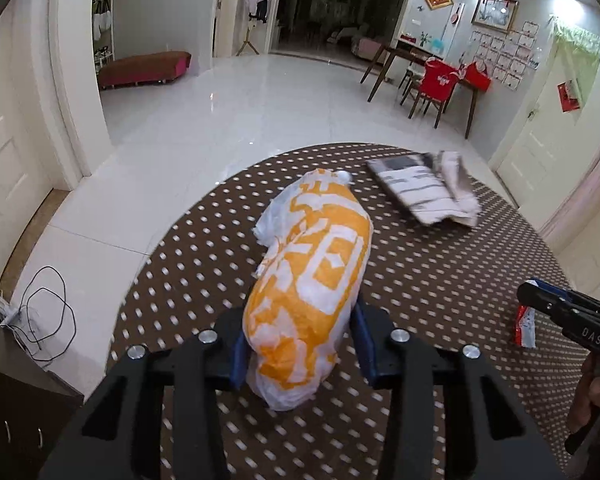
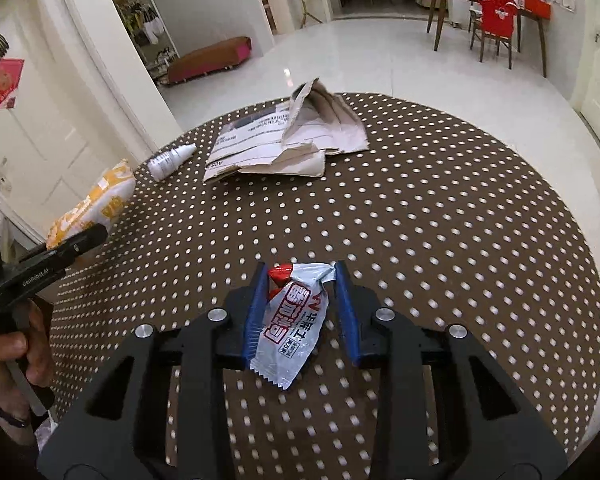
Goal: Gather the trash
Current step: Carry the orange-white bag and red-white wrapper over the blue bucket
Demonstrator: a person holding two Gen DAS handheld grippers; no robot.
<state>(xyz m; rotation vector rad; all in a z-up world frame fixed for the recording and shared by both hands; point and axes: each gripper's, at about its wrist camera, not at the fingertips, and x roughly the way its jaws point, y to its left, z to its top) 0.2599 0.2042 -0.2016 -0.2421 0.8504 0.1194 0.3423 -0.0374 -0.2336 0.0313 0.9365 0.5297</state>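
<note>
**Both tongs positioned on trash items at the round counter**

The left tongs (image 1: 300,352) are clenched on an orange-and-white plastic bag (image 1: 312,280). Both blue pads (image 1: 240,360) bear against the bag's near end. The bag is stuffed full, knotted at its far end, and extends away from the tongs over the counter (image 1: 440,280), which carries a brown cloth with white dots.

The right tongs (image 2: 300,316) straddle a silver snack wrapper (image 2: 292,328) with red print. The left pad (image 2: 256,320) touches the wrapper edge. The right pad stands just apart from it, so the tongs are not yet clamped. The wrapper lies flat on the counter near the front edge.

A torn paper mailing envelope (image 2: 292,136) lies at the far side of the counter. A small white dropper bottle (image 2: 170,160) lies on its side just left of the envelope, near the bag's far end.

In the right wrist view, a hand (image 2: 16,356) grips the handle of the left tongs at the left margin.
</note>
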